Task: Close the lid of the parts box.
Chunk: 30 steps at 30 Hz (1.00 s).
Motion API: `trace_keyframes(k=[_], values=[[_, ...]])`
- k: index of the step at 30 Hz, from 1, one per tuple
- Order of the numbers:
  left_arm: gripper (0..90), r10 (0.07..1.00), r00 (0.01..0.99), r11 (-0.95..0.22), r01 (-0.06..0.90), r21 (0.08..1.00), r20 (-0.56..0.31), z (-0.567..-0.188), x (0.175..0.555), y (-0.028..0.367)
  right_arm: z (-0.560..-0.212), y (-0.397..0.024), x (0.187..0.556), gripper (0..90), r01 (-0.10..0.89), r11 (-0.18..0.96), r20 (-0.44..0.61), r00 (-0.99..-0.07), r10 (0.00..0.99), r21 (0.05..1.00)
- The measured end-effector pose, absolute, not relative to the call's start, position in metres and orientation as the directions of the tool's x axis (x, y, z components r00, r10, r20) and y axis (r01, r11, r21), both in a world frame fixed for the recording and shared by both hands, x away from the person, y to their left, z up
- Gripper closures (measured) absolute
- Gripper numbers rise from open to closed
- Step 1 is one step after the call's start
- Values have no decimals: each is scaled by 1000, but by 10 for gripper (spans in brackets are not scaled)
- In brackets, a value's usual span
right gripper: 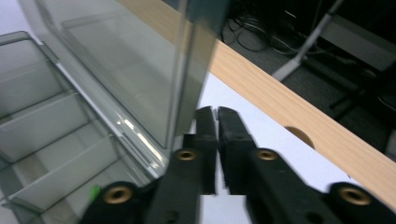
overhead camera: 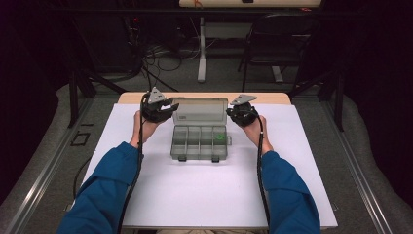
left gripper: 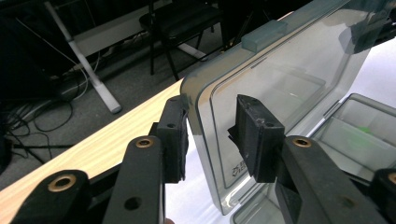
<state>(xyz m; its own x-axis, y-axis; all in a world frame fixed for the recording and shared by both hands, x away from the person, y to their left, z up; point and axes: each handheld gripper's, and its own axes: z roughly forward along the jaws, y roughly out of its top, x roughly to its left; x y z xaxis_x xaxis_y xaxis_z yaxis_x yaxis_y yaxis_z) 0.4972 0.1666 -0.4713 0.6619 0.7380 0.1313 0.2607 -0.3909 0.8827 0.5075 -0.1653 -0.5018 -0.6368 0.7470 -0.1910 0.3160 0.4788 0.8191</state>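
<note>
White table surface (overhead camera: 195, 195), wooden strip along its far edge. 2 blue sleeves enter from the near side.

Clear grey compartment box (overhead camera: 200, 142) sits at mid-table, toward the far edge, base flat on the surface, row of dividers inside, 2 latches on the near wall. Small green item (overhead camera: 220, 137) lies in a right-hand compartment.

Lid (overhead camera: 200, 111) stands raised behind the base, hinged at the far side, near upright.

Left gripper (overhead camera: 163, 108) at the lid's left edge. In the left gripper view, the 2 jaws straddle that edge: outer pad touches or nearly touches the lid's corner, inner pad on the box side with a gap to the pane. Jaws partly open; no firm clamp on the lid (left gripper: 280, 79) visible.

Right gripper (overhead camera: 238, 113) just beside the lid's right edge. In the right gripper view, jaws stand almost together, a thin slit between the pads, nothing in them. The lid's edge (right gripper: 180, 70) rises just left of the jaws, apart from them.
</note>
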Motion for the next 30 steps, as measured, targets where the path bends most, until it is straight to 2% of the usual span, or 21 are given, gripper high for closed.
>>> trace_keyframes(k=[3,5,6,7,8,9,10,14,15,16,17,21,24,25,26,27,28,30], values=[[653,738,662,-386,256,886,130,-472,498,167,-502,-168,507,802,325,477,-188,-631,752,817],[655,737,663,-386,253,887,132,-473,498,167,-501,-170,506,716,340,476,-189,-618,763,811],[661,736,664,-389,252,886,134,-473,498,167,-499,-174,505,571,348,473,-193,-604,774,809],[661,736,664,-389,252,886,134,-473,498,167,-499,-174,505,571,348,473,-193,-604,774,809],[661,733,666,-392,249,886,138,-473,498,167,-498,-175,504,529,355,470,-189,-600,778,808],[661,732,667,-393,248,886,138,-472,498,167,-495,-177,502,415,351,479,-209,-588,782,804],[661,732,667,-393,248,886,139,-473,498,168,-495,-177,502,415,351,479,-209,-588,782,804],[663,731,669,-389,246,888,135,-473,499,168,-487,-180,496,268,344,480,-210,-593,778,807],[663,731,669,-391,245,887,137,-473,499,168,-484,-180,494,209,336,490,-217,-601,769,804],[663,730,670,-392,245,887,137,-473,499,168,-484,-180,494,209,336,490,-217,-601,769,804],[664,730,670,-393,245,886,138,-473,499,168,-479,-179,491,152,329,493,-219,-607,764,805],[666,729,670,-391,244,887,137,-473,499,168,-472,-176,488,142,315,499,-219,-625,749,807],[667,729,670,-392,243,887,139,-473,499,168,-465,-169,486,171,297,504,-227,-634,739,811],[668,729,670,-394,243,886,140,-473,499,168,-463,-167,486,227,282,498,-228,-636,737,820],[669,728,670,-397,242,886,143,-473,499,168,-457,-165,486,330,275,474,-213,-634,744,837],[670,728,670,-397,242,886,143,-473,499,168,-457,-165,486,330,275,474,-213,-634,744,837],[671,728,670,-398,241,885,145,-473,499,168,-453,-163,488,441,271,456,-199,-634,747,847],[671,727,670,-402,239,884,149,-473,499,168,-451,-161,489,474,268,454,-198,-635,747,850]])
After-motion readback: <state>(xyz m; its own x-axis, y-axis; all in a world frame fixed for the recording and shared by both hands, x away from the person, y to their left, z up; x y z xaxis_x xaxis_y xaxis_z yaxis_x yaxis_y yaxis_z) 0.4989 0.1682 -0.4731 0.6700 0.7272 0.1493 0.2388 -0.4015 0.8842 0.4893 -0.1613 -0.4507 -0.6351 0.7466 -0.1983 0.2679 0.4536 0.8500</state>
